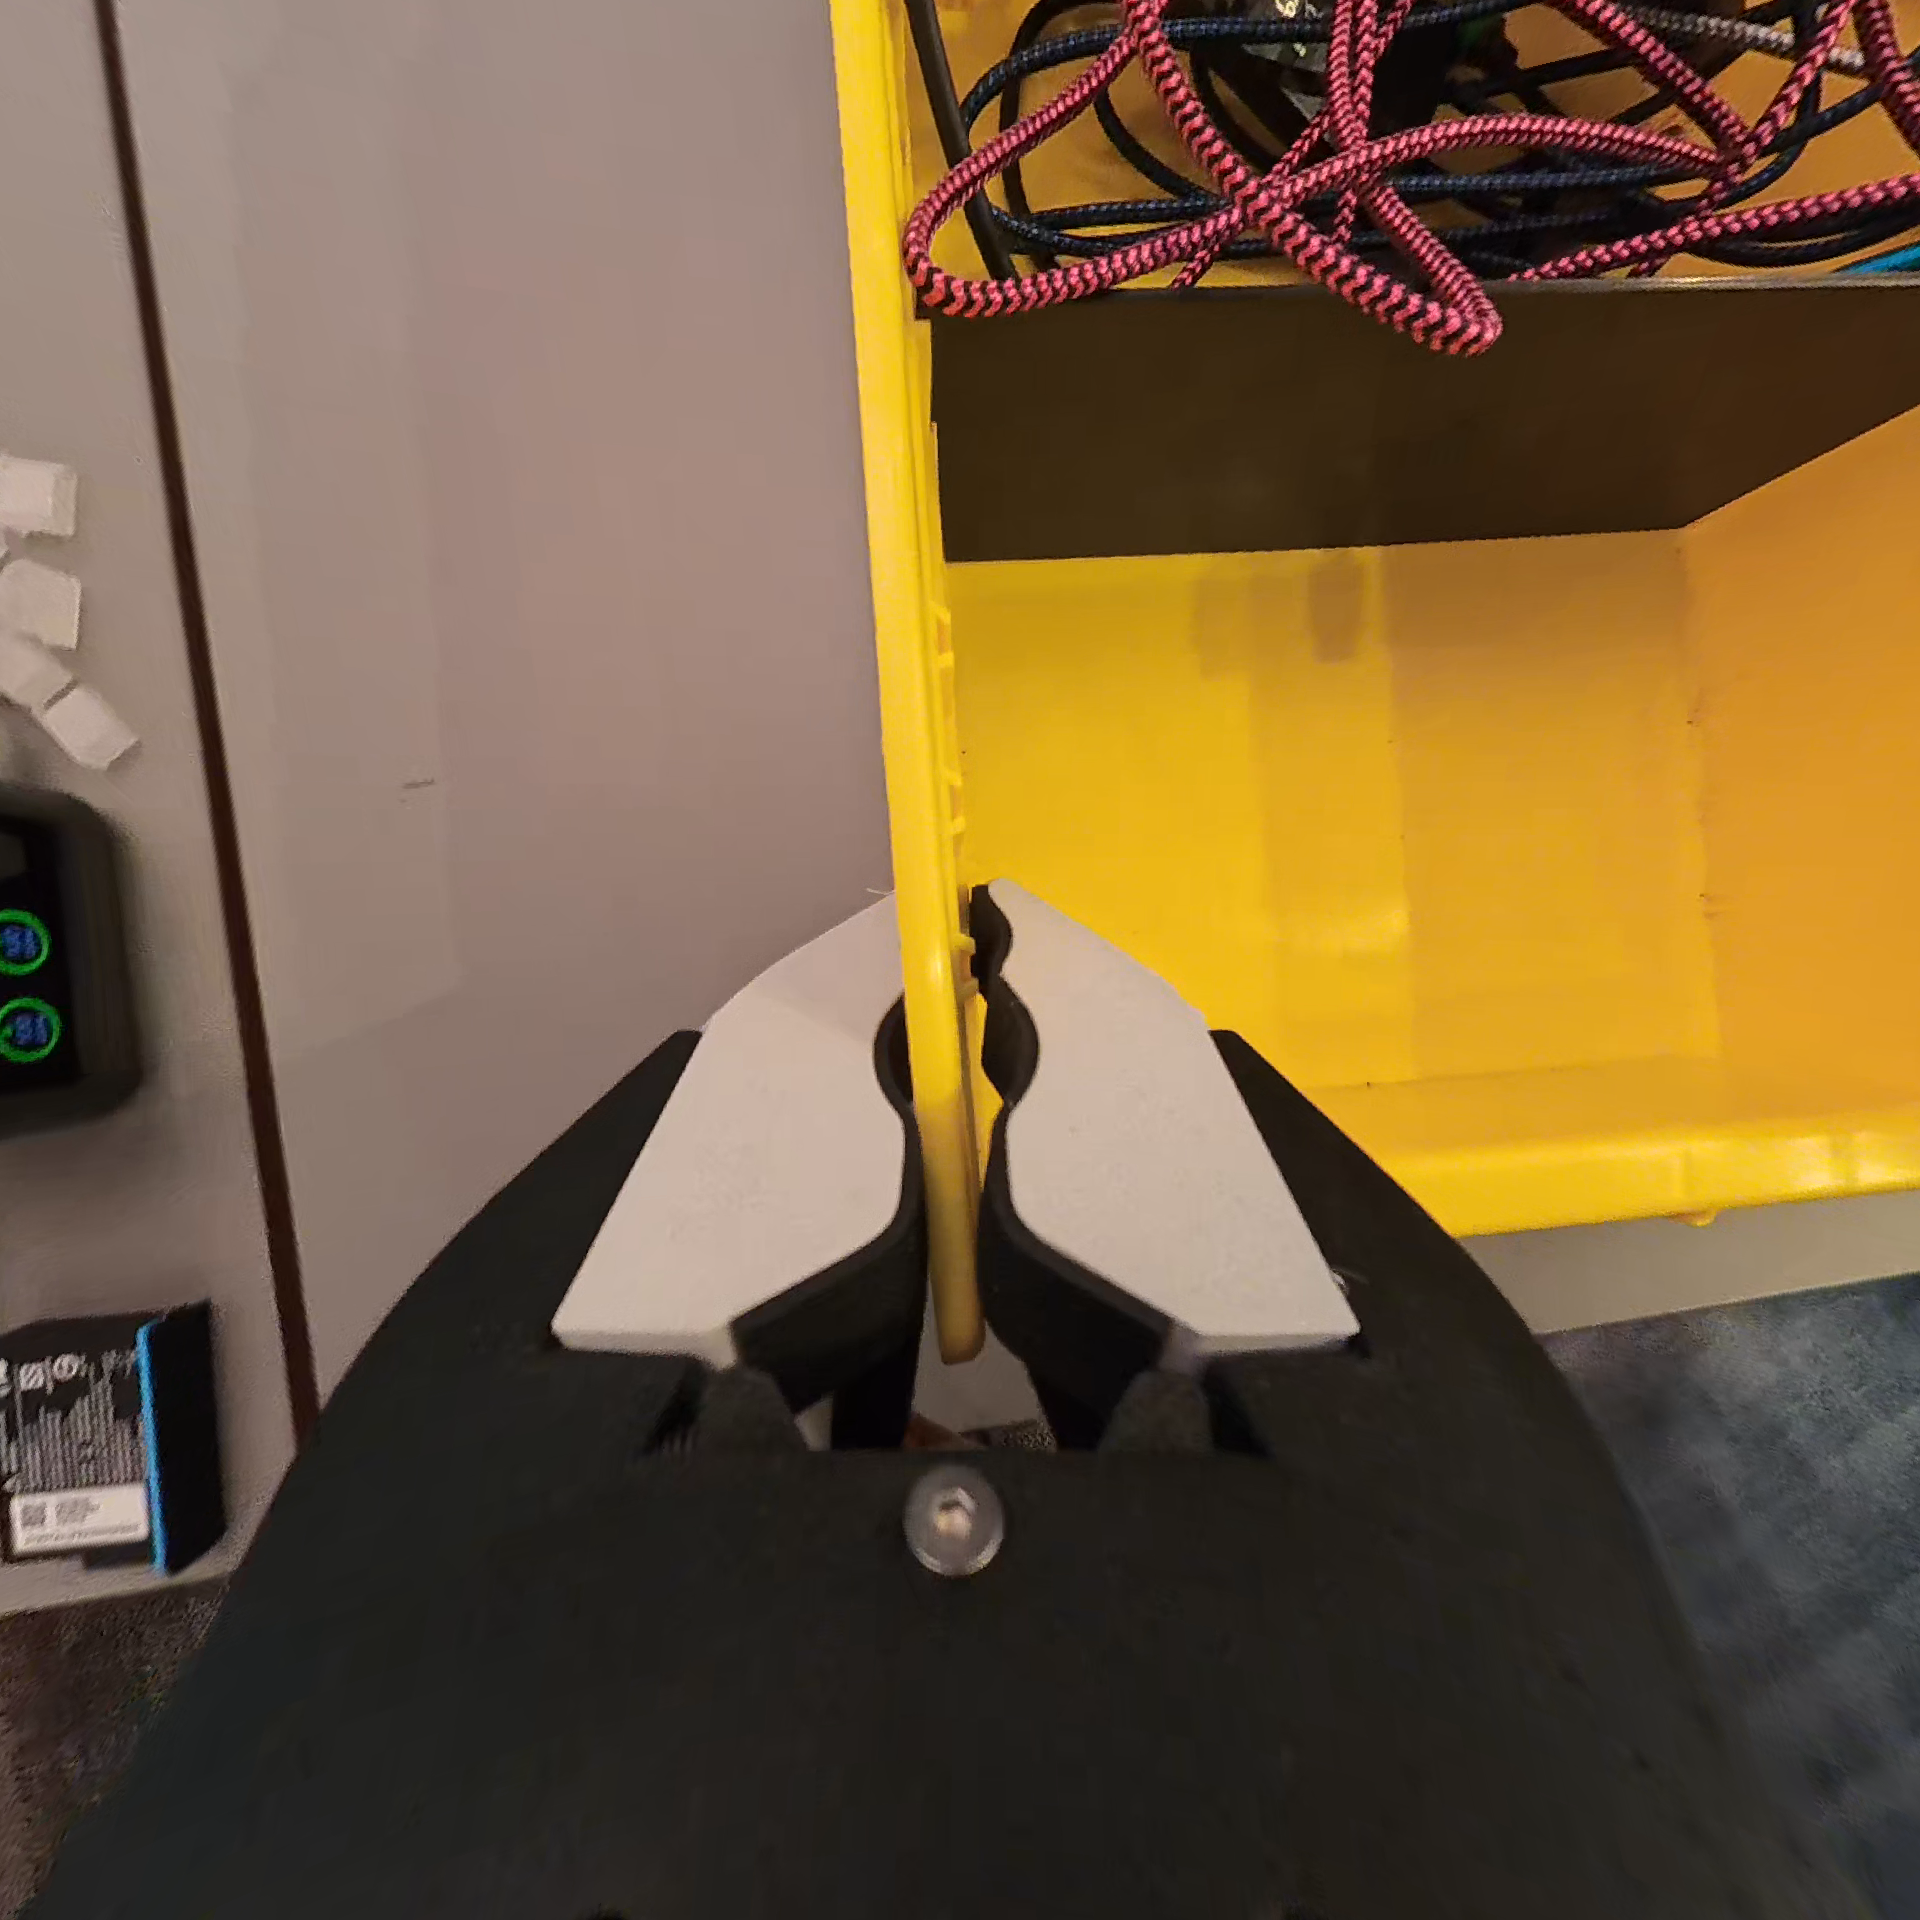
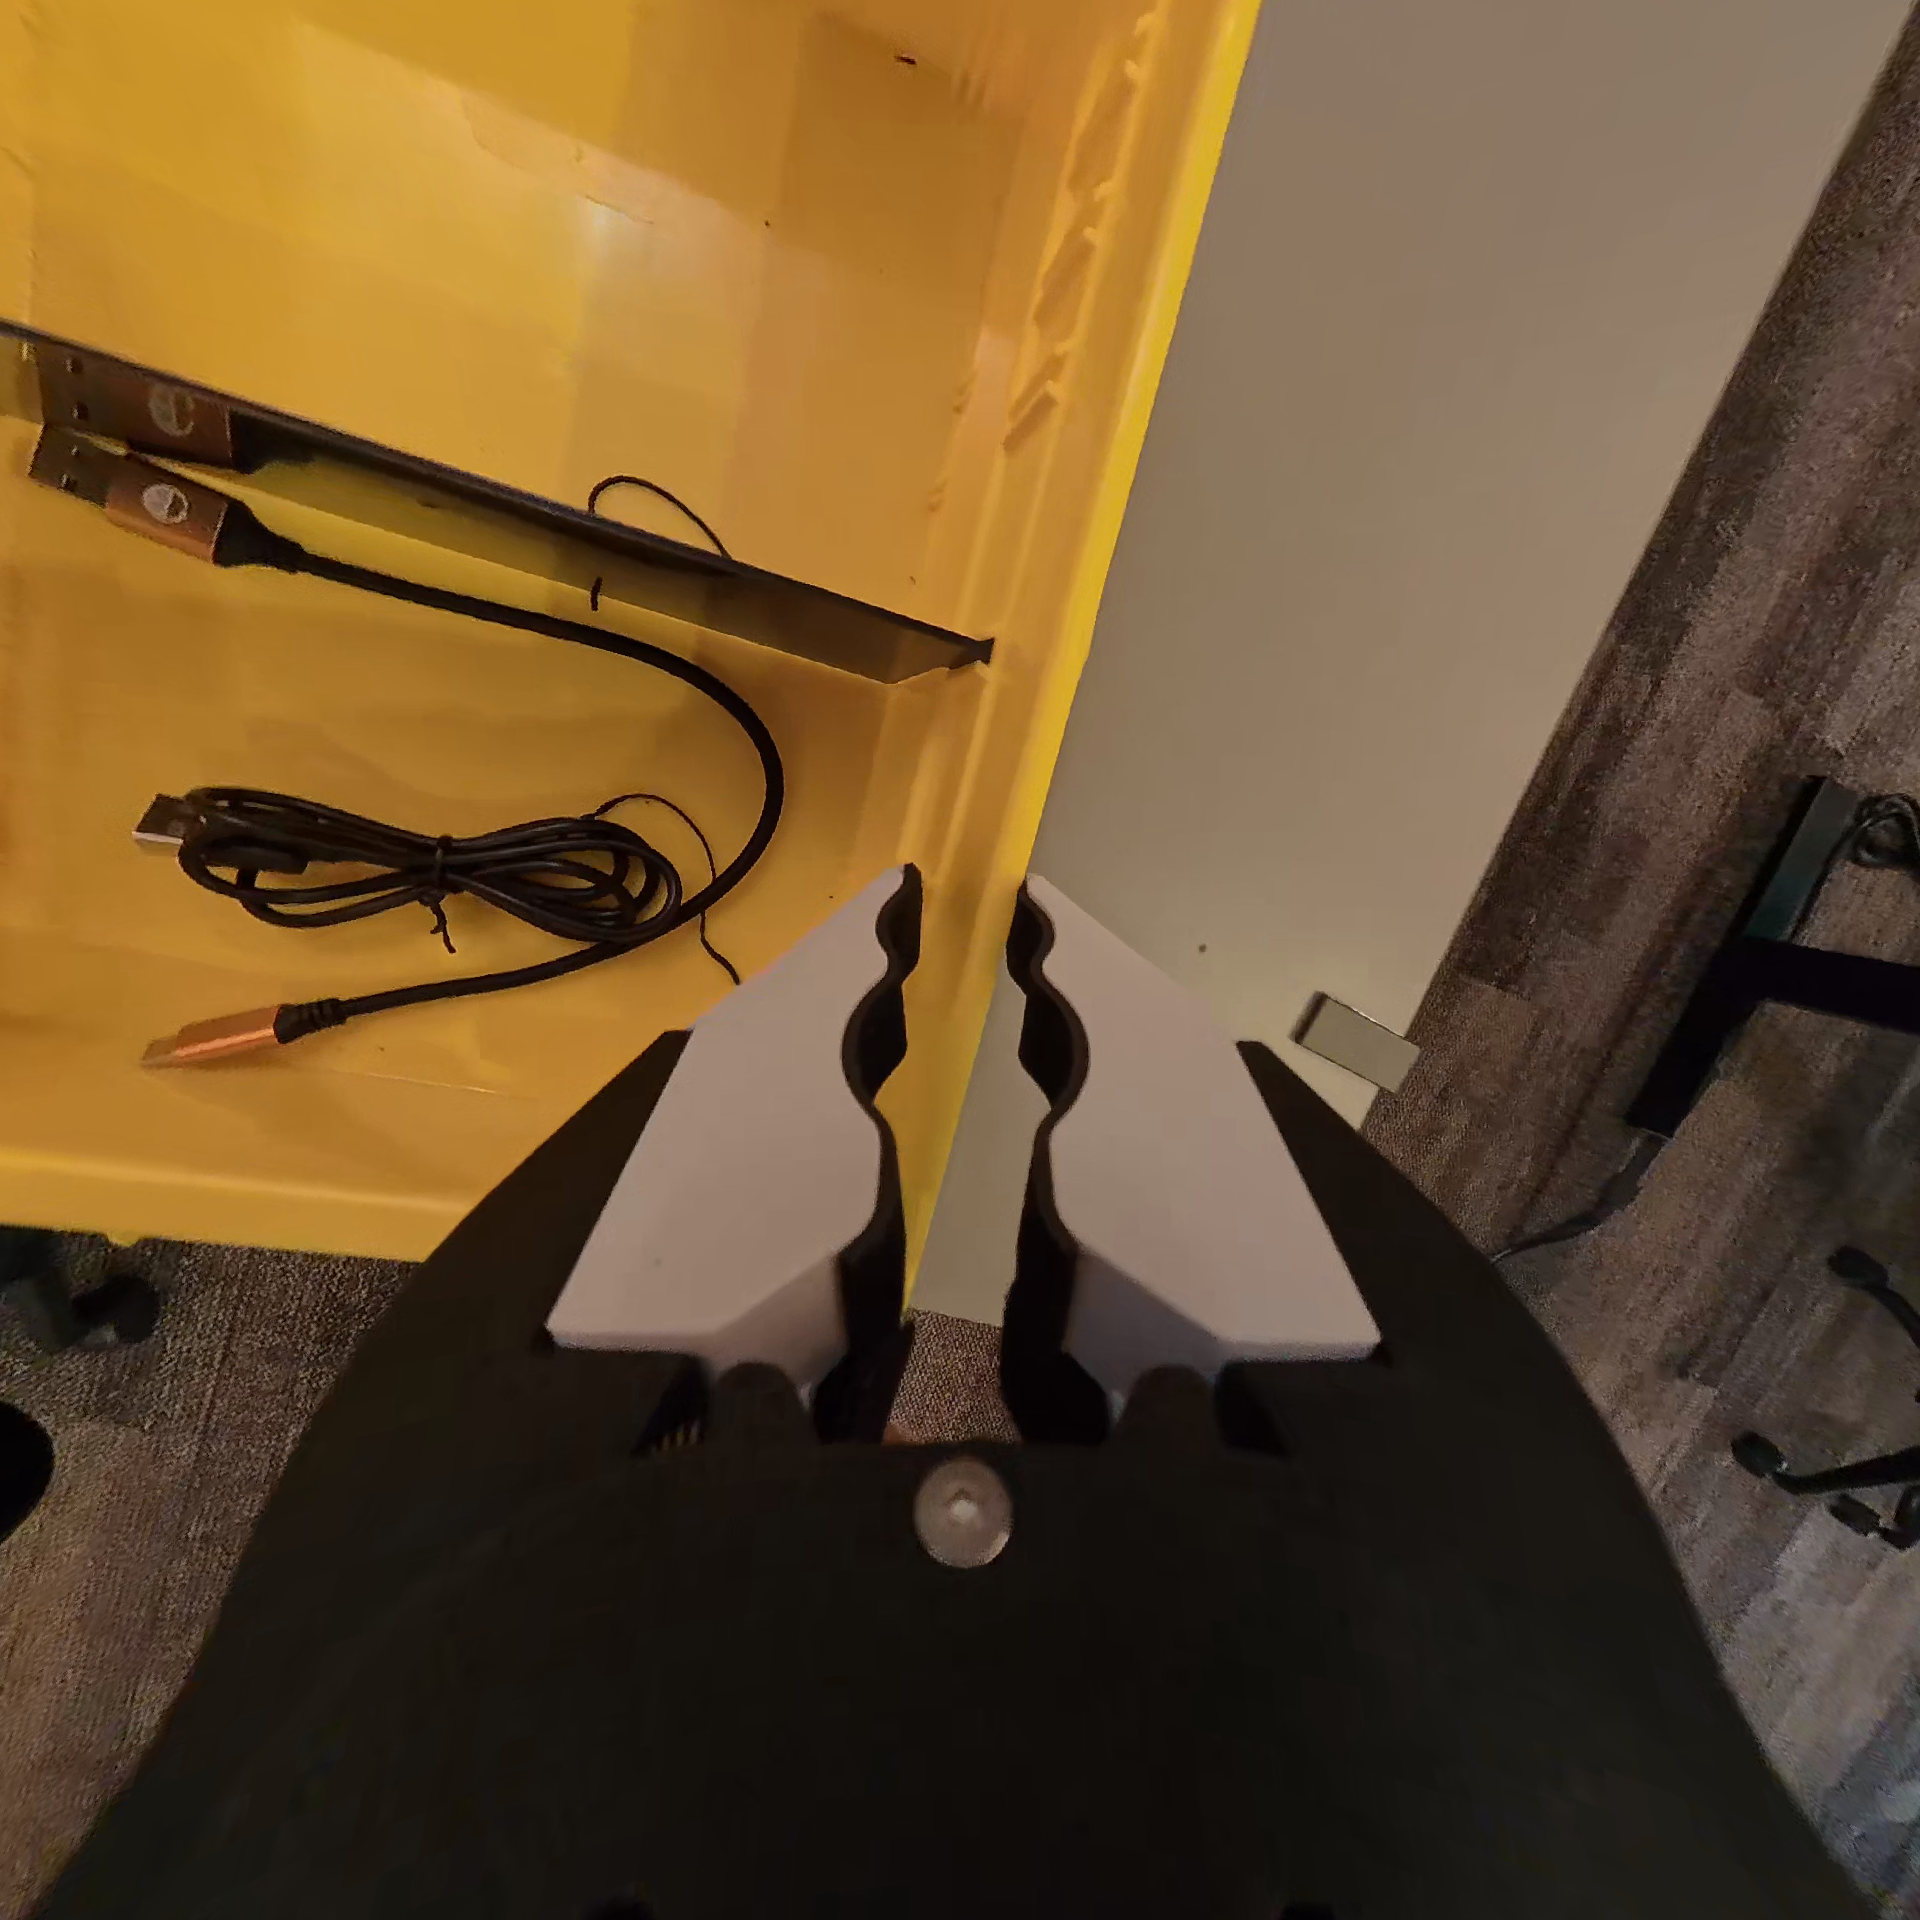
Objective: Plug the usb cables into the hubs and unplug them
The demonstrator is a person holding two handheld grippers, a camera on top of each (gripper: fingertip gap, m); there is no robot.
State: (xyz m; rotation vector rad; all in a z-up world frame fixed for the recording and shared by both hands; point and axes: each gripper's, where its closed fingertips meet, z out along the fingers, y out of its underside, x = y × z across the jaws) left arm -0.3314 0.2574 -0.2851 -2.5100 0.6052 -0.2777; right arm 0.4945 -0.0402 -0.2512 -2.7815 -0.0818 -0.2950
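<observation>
A pale table top [image 1: 540, 520] carries a dark charger block with green-ringed displays [image 1: 47, 966] at its left edge, a small black box with a blue side [image 1: 104, 1444] nearer, and some white scraps [image 1: 42, 603] beyond. Grey carpet [image 2: 1714, 623] spreads below, with a black desk leg [image 2: 1766, 935] and chair castors [image 2: 1839, 1475] off to the right. A small metal plate [image 2: 1351, 1039] sits at the table's edge.

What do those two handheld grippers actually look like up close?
Both look alike. The left gripper and right gripper each have a broad matte black body, two pale grey wedge-shaped fingers lined with wavy black pads, and one silver screw at the centre. No cables or sleeves show.
</observation>
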